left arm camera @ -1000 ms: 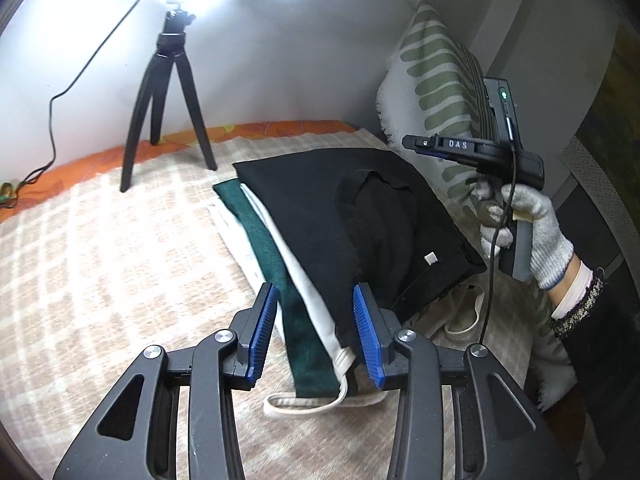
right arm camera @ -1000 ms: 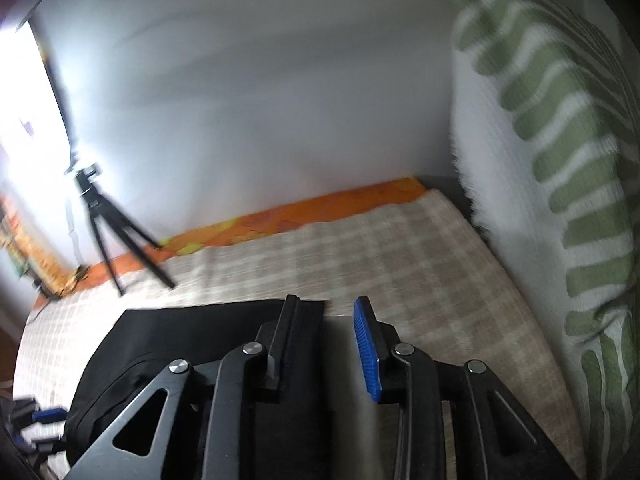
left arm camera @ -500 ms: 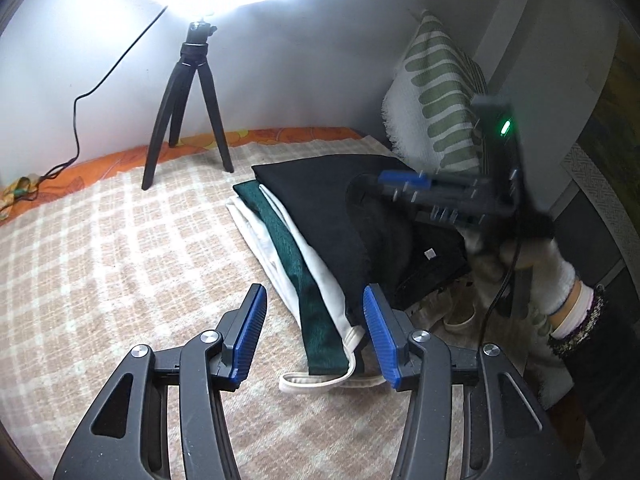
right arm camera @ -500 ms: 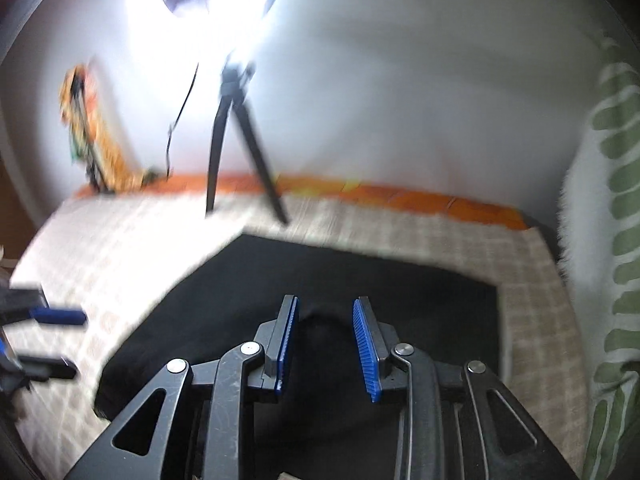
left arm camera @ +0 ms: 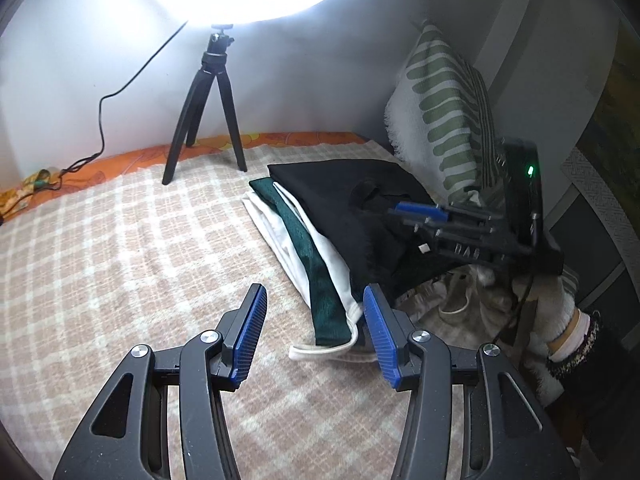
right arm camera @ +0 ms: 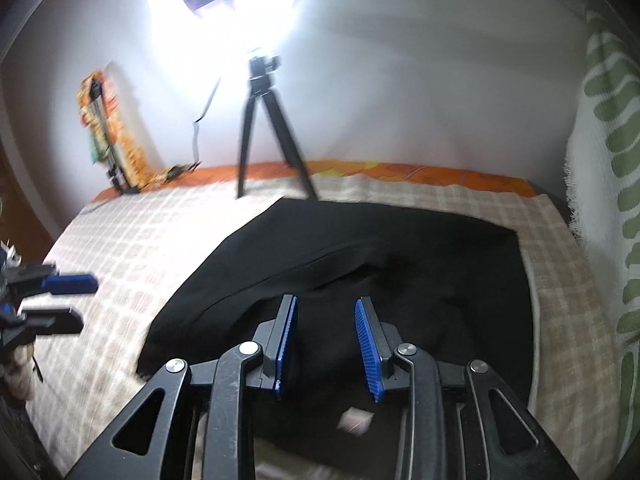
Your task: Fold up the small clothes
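Lying folded, black garment (right arm camera: 360, 248) topmost

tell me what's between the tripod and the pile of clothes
Only bare checked blanket. In the left wrist view, the tripod stands near the wall and the pile of clothes lies apart from it, with nothing on the stretch between.

left hand-held gripper (left arm camera: 314, 330): black arms, blue ribbed pads, silver screws | hand (left arm camera: 548, 312): white knit glove, dark sleeve
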The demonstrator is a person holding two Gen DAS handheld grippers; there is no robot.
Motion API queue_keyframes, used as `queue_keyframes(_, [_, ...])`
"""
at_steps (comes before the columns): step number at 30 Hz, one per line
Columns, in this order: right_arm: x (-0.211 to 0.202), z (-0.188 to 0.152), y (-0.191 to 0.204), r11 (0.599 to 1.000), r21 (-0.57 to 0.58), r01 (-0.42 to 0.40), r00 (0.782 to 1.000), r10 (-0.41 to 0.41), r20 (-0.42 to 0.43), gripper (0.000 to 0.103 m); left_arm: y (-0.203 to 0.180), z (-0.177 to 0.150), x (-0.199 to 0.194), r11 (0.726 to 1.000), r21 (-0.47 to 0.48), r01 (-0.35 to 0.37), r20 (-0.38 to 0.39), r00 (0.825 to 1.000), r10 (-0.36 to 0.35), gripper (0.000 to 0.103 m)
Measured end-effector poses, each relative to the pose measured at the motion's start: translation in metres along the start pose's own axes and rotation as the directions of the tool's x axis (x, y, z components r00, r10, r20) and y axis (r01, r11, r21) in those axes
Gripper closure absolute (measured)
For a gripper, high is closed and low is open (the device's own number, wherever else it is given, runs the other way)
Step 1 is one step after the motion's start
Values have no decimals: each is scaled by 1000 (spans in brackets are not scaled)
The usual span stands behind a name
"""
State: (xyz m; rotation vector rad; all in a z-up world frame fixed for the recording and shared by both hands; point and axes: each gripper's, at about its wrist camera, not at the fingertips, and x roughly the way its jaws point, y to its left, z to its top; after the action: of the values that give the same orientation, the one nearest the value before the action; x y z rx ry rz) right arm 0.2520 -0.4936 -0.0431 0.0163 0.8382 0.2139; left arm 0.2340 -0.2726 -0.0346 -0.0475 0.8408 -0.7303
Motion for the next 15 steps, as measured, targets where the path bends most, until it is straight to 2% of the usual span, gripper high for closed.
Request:
queue_keyframes(7, [-2,-29,16,999,45,11,997,-8,-80,71,-10,-14,-34,1000,15,-16,14,1000,15,54])
queue_keyframes(11, [-15,-49,24,996,85,10,996,-3,-84,71,-18,-23,-56,998,36,-49,40,998,47,41])
queue_keyframes(15, [-35,-65,35,994,112,15,998,-8,-63,69,-30,-35,-76,994,71,-79,75,994,73,39])
